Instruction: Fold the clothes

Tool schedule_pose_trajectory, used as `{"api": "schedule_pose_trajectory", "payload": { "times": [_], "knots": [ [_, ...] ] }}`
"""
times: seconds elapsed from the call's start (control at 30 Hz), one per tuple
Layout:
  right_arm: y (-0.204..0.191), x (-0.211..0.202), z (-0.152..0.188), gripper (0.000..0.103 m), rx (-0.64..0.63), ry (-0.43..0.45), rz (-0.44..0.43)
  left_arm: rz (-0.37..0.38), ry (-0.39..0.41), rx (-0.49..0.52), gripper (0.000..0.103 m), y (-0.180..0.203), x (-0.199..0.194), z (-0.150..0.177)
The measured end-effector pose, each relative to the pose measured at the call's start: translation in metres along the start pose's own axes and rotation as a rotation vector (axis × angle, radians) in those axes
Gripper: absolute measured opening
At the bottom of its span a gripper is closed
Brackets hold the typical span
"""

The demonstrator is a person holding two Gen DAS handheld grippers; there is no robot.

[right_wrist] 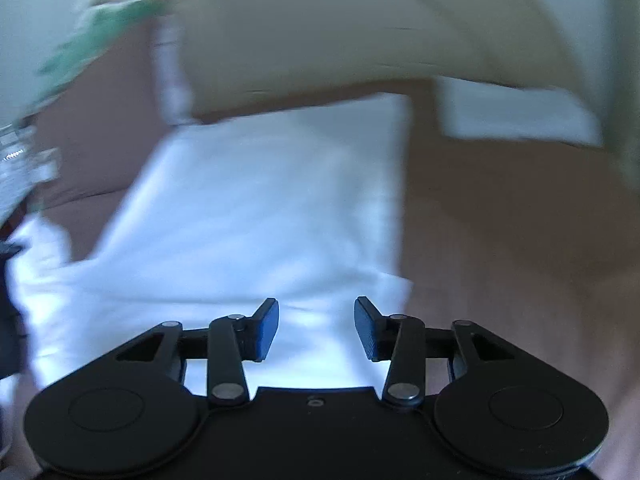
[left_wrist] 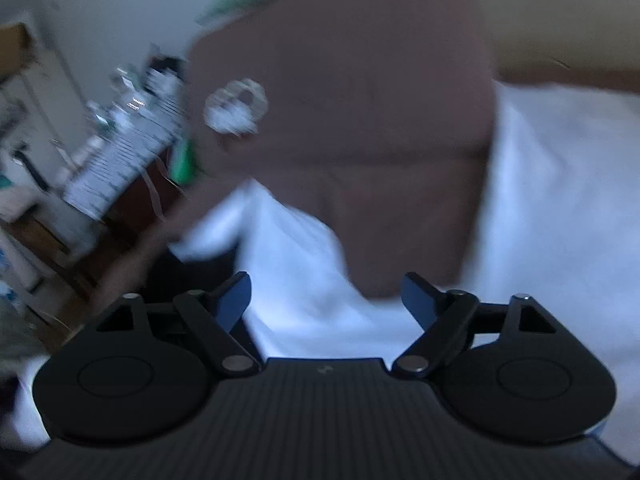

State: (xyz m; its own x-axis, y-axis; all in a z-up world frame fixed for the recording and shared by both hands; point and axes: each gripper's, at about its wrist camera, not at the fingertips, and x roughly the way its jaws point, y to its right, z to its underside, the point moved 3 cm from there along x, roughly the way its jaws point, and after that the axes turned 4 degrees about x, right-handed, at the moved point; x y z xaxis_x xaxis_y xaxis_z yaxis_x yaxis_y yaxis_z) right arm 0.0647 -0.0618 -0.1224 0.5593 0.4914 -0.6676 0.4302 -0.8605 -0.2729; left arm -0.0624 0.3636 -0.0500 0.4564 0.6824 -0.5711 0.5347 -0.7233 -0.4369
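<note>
— Where does the white garment lie from each gripper?
— Spread on the brown bed cover, ahead of and below both. In the right wrist view its long axis runs away from the right gripper, which hangs over the near hem toward the right corner. The left gripper sits over the near left part, by a sleeve-like flap, though blur makes that uncertain.
— Are they holding cloth?
— No. The left gripper's jaws stand wide, the right's about half apart; nothing lies between the pads of either.
— Which is nearer the next edge?
— I judge the right, with the hem directly under it.
— Anything in the way?
— A folded white piece lies well apart at the far right and a pale headboard beyond. A white disc rests on the cover; a cluttered shelf stands off to the left.
</note>
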Motion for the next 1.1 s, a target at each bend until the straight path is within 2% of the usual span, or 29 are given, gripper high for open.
{"api": "schedule_pose_trajectory", "payload": {
  "times": [0.07,0.13,0.17,0.27,0.3,0.4,0.43,0.47,0.5,0.53,0.63,0.8,0.93,1.0,1.1],
  "knots": [
    [-0.028,0.015,-0.003,0.047,-0.072,-0.019,-0.076,-0.084,0.005,-0.017,0.09,-0.02,0.026,-0.013],
    [-0.056,0.032,-0.004,0.047,-0.14,-0.038,-0.128,-0.101,-0.006,-0.037,0.091,-0.033,0.057,-0.023],
    [-0.065,0.037,-0.004,0.047,-0.165,-0.047,-0.145,-0.085,-0.021,-0.056,0.091,-0.038,0.074,-0.027],
    [-0.088,0.056,-0.001,0.047,-0.215,-0.076,-0.16,0.024,-0.078,-0.143,0.091,-0.046,0.122,-0.033],
    [-0.089,0.064,-0.002,0.047,-0.226,-0.081,-0.162,0.038,-0.092,-0.161,0.091,-0.047,0.136,-0.035],
    [-0.093,0.068,0.002,0.047,-0.239,-0.107,-0.166,0.016,-0.119,-0.148,0.089,-0.044,0.171,-0.038],
    [-0.094,0.068,0.005,0.047,-0.24,-0.118,-0.162,0.006,-0.124,-0.135,0.085,-0.041,0.181,-0.038],
    [-0.091,0.069,0.007,0.048,-0.237,-0.129,-0.154,0.008,-0.125,-0.114,0.055,-0.037,0.187,-0.037],
    [-0.091,0.068,0.011,0.048,-0.233,-0.14,-0.141,0.019,-0.135,-0.079,0.019,-0.031,0.187,-0.033],
    [-0.088,0.069,0.014,0.048,-0.227,-0.15,-0.126,0.026,-0.148,-0.049,0.009,-0.026,0.186,-0.029],
    [-0.078,0.075,0.022,0.048,-0.178,-0.172,-0.087,0.024,-0.064,-0.018,0.008,-0.019,0.16,-0.022],
    [-0.057,0.086,0.032,0.048,-0.06,-0.219,-0.061,0.078,0.152,-0.143,0.008,-0.026,0.08,-0.032],
    [-0.059,0.088,0.042,0.048,-0.077,-0.211,0.025,0.244,0.333,-0.165,0.008,-0.014,-0.014,-0.039],
    [-0.061,0.085,0.047,0.048,-0.084,-0.203,0.013,0.414,0.325,-0.168,0.009,0.003,-0.05,-0.036],
    [-0.062,0.084,0.051,0.048,-0.061,-0.219,-0.015,0.698,0.219,-0.221,0.009,0.035,-0.072,-0.021]
  ]
}}
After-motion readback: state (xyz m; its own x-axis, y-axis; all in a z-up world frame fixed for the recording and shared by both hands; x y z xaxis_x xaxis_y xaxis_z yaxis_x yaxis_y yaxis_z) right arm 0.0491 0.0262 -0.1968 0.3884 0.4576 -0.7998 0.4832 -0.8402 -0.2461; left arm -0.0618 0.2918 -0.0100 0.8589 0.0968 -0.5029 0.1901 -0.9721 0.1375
